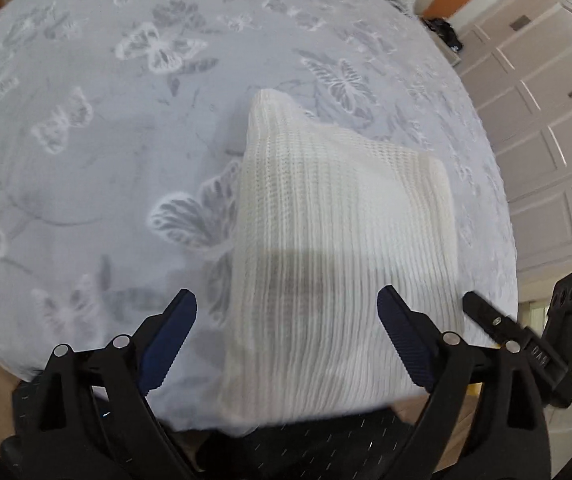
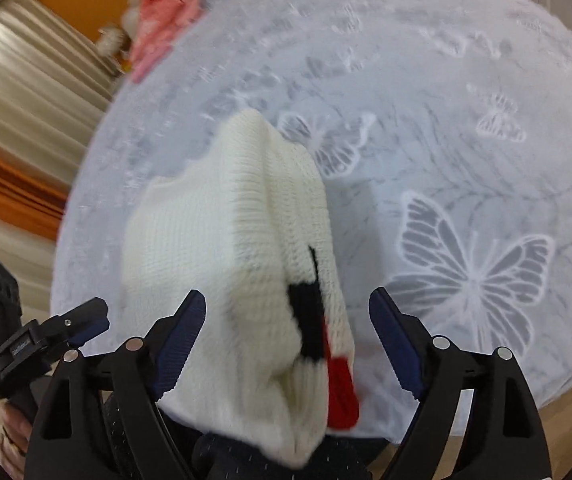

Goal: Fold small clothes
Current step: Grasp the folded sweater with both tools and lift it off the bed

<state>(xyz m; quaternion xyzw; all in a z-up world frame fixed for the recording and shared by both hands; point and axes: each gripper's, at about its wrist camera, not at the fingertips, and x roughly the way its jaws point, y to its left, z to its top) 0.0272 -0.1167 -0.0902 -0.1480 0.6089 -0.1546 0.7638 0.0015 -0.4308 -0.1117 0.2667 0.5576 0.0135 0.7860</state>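
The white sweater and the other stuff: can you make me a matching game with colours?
Things:
1. sweater
2. bedspread
3. clothes at the far edge
4. gripper pads

Colours:
a. dark blue
b. pink
c. cream white, with a black and red patch
d. pale grey with butterflies

Pairs: 1-c, 2-d, 3-b, 4-a

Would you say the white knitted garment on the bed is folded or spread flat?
Folded: the white knitted garment lies doubled into a compact bundle, layers overlapping.
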